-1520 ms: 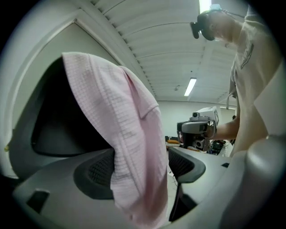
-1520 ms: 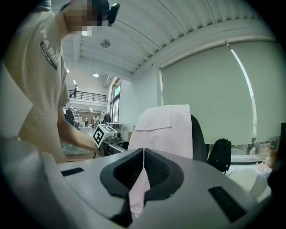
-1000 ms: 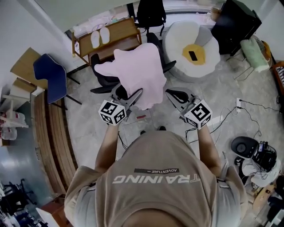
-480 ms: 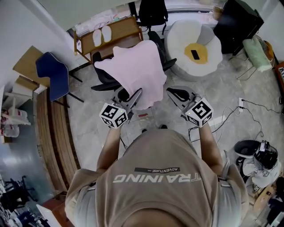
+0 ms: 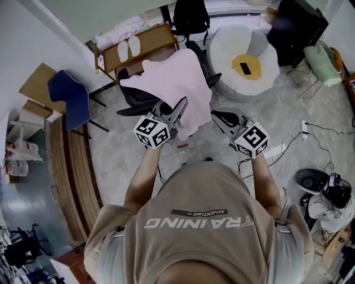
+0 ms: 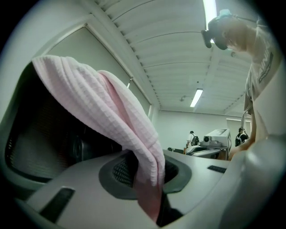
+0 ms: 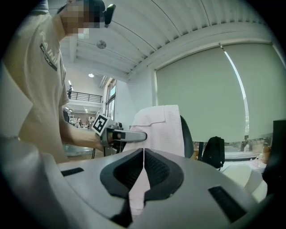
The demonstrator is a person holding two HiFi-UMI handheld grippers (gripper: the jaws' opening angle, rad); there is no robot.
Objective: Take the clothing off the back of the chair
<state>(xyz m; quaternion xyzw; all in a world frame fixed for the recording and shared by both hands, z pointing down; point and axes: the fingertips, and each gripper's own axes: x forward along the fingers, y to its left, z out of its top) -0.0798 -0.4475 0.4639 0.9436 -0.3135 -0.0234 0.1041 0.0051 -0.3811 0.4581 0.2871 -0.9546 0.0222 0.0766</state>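
Observation:
A pink garment (image 5: 172,83) hangs over the back of a black office chair (image 5: 138,101). My left gripper (image 5: 182,104) is at the garment's lower left edge. In the left gripper view its jaws have just been closing, and a fold of the pink garment (image 6: 103,107) is pinched between the pads of the left gripper (image 6: 147,174). My right gripper (image 5: 215,115) stays just off the cloth's lower right edge. In the right gripper view the tips of the right gripper (image 7: 143,154) meet, with the garment (image 7: 156,127) draped on the chair (image 7: 187,134) farther off.
Behind the chair stand a wooden shelf (image 5: 150,41) with white slippers and a black backpack (image 5: 188,16). A blue chair (image 5: 66,97) stands at the left and a white and yellow flower cushion (image 5: 244,55) at the right. Cables (image 5: 310,138) trail on the floor.
My left gripper has moved forward and right to the garment's edge, and its jaws have closed on the cloth. The right gripper has stayed where it was.

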